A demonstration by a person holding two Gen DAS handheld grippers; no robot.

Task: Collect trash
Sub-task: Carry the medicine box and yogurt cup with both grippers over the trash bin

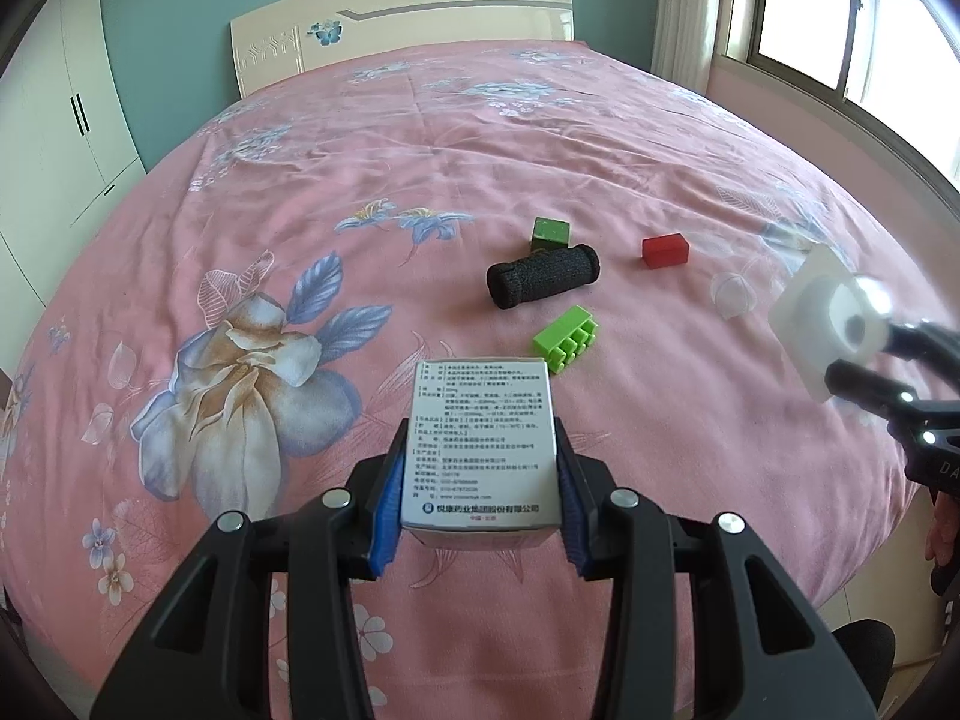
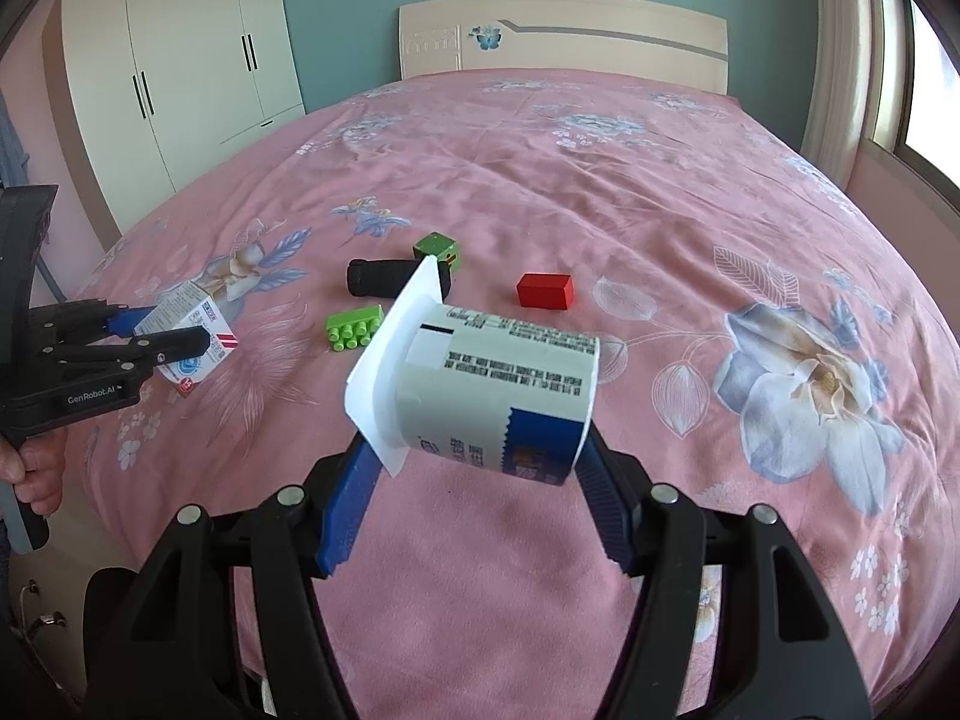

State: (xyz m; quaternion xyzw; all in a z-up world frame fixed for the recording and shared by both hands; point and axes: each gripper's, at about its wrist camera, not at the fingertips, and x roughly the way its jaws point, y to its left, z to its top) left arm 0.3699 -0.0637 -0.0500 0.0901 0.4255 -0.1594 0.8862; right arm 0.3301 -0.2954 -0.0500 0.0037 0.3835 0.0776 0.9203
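Observation:
My left gripper [image 1: 480, 474] is shut on a white medicine box [image 1: 480, 438] with printed text and holds it above the pink bed; it also shows in the right wrist view [image 2: 195, 339]. My right gripper [image 2: 480, 462] is shut on a white and blue yogurt cup [image 2: 486, 390], held on its side above the bed. The cup also shows at the right edge of the left wrist view [image 1: 834, 315].
On the pink floral bedspread [image 1: 300, 210] lie a green cube [image 1: 551, 233], a black rolled cloth [image 1: 543, 276], a red block [image 1: 665, 249] and a green toy brick [image 1: 567, 339]. A headboard stands at the far end, a wardrobe on the left, a window on the right.

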